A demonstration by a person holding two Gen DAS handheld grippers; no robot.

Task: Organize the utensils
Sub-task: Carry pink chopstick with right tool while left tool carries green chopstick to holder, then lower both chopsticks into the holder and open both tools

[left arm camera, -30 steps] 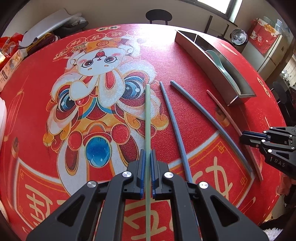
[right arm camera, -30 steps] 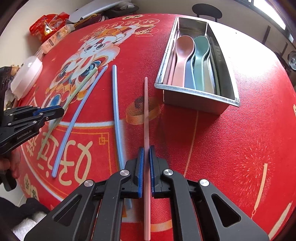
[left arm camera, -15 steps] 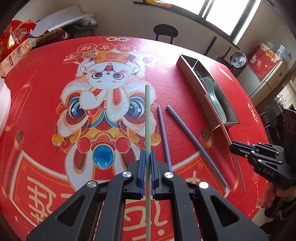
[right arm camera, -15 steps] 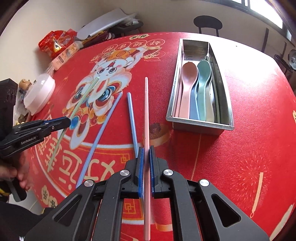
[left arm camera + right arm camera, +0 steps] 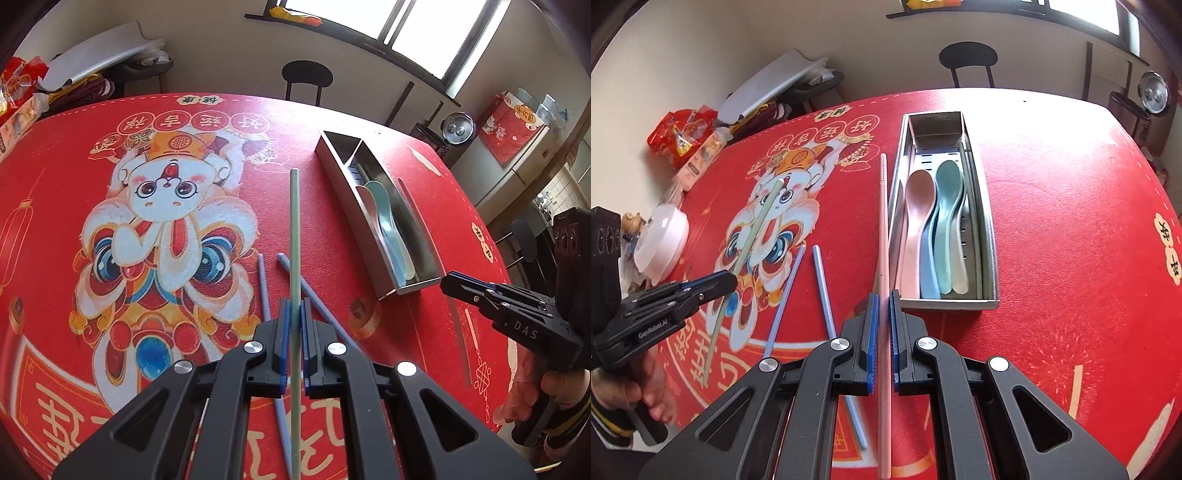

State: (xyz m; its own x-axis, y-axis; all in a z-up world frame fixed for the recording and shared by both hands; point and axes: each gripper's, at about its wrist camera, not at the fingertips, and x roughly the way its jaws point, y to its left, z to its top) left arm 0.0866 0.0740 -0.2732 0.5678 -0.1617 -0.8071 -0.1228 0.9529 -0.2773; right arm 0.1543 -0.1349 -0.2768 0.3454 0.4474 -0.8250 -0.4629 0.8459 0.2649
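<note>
Now your left tongs (image 5: pixel 293 347) are clamped on the green chopstick (image 5: pixel 294 229), raised over the worktop's (image 5: pixel 55 206) middle; two blue chopsticks (image 5: pixel 822 291) lie below; your right tongs (image 5: pixel 882 343) grip the pink chopstick (image 5: pixel 883 229), just beside the steel tray (image 5: pixel 991 254) of spoons (image 5: pixel 918 206).

We hold both grippers angled downward, the left gripper (image 5: pixel 293 314) and right gripper (image 5: pixel 882 306) each clamped on 1 chopstick.
</note>
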